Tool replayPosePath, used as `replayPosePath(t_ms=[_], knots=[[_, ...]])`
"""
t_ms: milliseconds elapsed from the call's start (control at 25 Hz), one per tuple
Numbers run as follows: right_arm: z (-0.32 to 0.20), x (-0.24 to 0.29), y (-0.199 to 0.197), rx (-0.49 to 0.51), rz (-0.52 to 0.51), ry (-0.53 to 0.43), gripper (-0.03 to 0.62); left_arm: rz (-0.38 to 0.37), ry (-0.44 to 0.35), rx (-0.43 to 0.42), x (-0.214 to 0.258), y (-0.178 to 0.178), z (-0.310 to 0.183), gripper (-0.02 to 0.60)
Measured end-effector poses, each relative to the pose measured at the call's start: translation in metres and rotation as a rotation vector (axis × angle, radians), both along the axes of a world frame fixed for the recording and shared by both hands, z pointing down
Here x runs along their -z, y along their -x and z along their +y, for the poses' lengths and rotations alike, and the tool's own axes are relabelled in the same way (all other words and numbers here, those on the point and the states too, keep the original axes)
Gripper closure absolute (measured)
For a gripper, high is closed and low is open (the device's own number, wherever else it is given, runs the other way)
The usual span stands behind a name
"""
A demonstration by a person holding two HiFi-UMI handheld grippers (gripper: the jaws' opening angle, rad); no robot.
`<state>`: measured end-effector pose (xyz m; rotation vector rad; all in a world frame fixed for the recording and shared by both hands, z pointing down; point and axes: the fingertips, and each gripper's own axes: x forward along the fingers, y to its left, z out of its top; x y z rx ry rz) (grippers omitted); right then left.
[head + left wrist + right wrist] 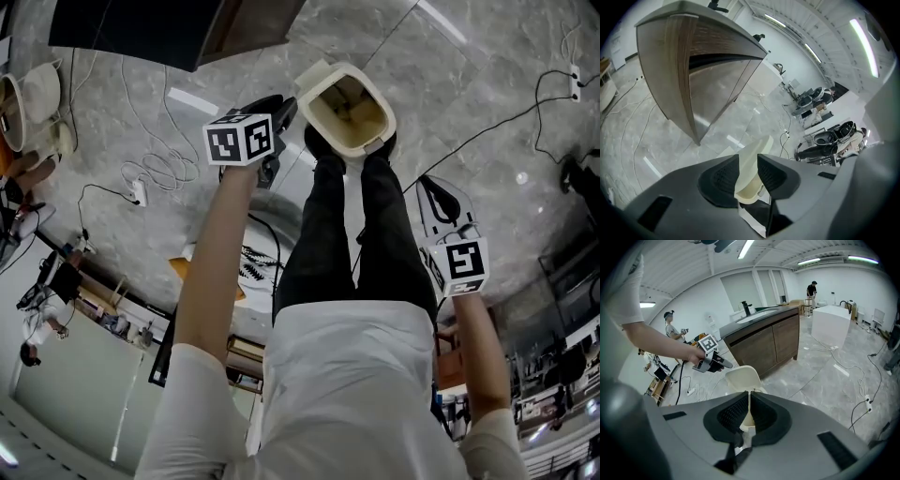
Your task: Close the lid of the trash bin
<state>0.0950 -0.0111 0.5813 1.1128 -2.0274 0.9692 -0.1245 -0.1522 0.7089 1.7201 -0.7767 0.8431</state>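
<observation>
Two grippers were up. The left gripper [749, 164], jaws parted, hovered at the upright cream plastic lid [314, 75] of the cream rectangular trash bin [371, 141] on the floor by the person's feet. The right gripper [749, 397] hung near, clenched on nothing. The bin stood open, so I judged the closing wholly undone. No writing was legible, only square markers.

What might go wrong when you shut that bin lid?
1. The left gripper sits at only one edge of the raised lid. It might slip off, and the lid could bang down.
2. The right gripper is held away with its jaws together, so nothing steadies the trash bin. A push may slide or tip it.
</observation>
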Motion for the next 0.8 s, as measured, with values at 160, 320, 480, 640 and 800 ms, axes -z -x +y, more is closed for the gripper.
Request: replayPosePath(t_ms=[160,320,480,640,800], knots=[[0.002,-0.004,-0.002,-0.002,-0.004,0.010,0.559,0.024,0.015,0.019,-0.002,-0.008,0.004,0.453],[0.004,-0.010,-0.005,-0.004,-0.007,0.018,0.559,0.034,0.019,0.027,-0.004,-0.016,0.016,0.453],[0.002,-0.016,-0.008,-0.010,-0.011,0.022,0.559,0.055,0.013,0.064,-0.003,-0.018,0.022,0.453],[0.003,-0.019,-0.012,-0.007,-0.013,0.025,0.559,0.072,0.020,0.064,-0.001,-0.026,0.035,0.453],[0.006,-0.025,-0.016,-0.017,-0.012,0.036,0.559,0.089,0.034,0.052,-0.006,-0.036,0.053,0.453]])
